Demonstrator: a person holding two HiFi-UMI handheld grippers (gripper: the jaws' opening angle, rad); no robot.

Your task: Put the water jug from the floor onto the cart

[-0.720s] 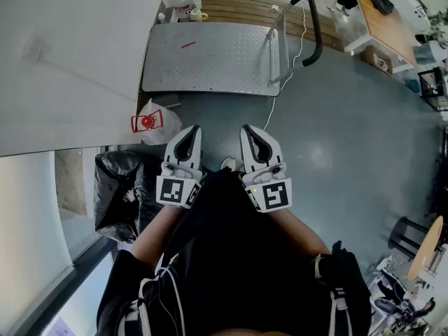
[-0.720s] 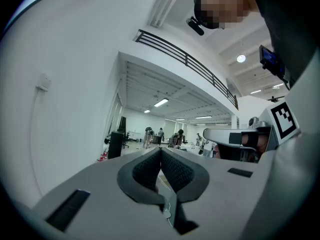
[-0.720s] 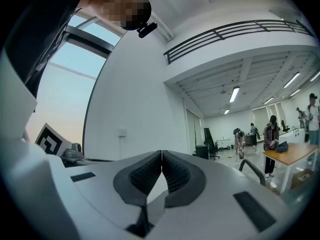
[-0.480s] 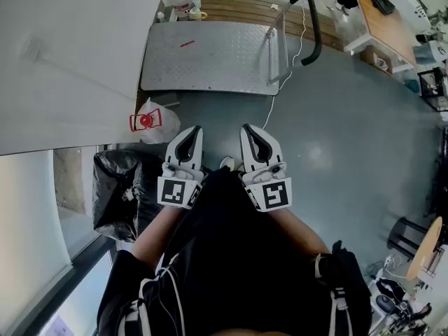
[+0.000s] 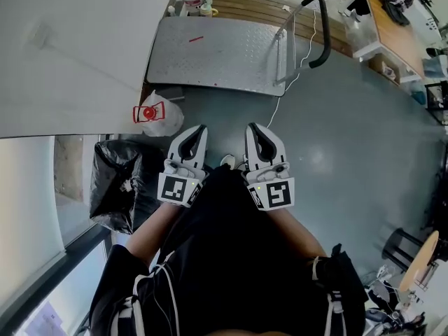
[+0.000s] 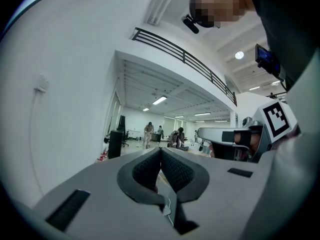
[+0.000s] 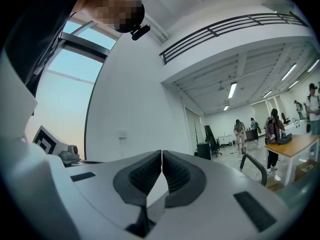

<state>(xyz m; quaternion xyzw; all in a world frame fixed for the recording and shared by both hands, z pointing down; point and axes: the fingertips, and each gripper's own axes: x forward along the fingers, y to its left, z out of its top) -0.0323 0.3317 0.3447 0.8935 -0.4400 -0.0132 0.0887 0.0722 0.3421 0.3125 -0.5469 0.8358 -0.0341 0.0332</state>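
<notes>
While the water jug (image 5: pixel 162 121) is left on the floor (image 5: pixel 336 138) just beside the cart (image 5: pixel 210 54), left tongs (image 5: pixel 199 130) and right tongs (image 5: pixel 254 129) are held level, pressed together on nothing, presumably pending approach.

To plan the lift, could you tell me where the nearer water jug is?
Head view, left side: the water jug stands on the floor by the white wall, between the cart and the black bin bag.

This is a large open-plan office or lab hall. It has a smooth grey floor (image 5: pixel 350 138), tall white walls (image 7: pixel 140 94), a black-railed upper gallery (image 7: pixel 235 30) and long ceiling strip lights (image 7: pixel 232 90). Light wooden desks (image 5: pixel 395 37), a black office chair (image 7: pixel 212 145) and a grey checker-plate metal platform cart (image 5: pixel 210 54) stand in it.
</notes>
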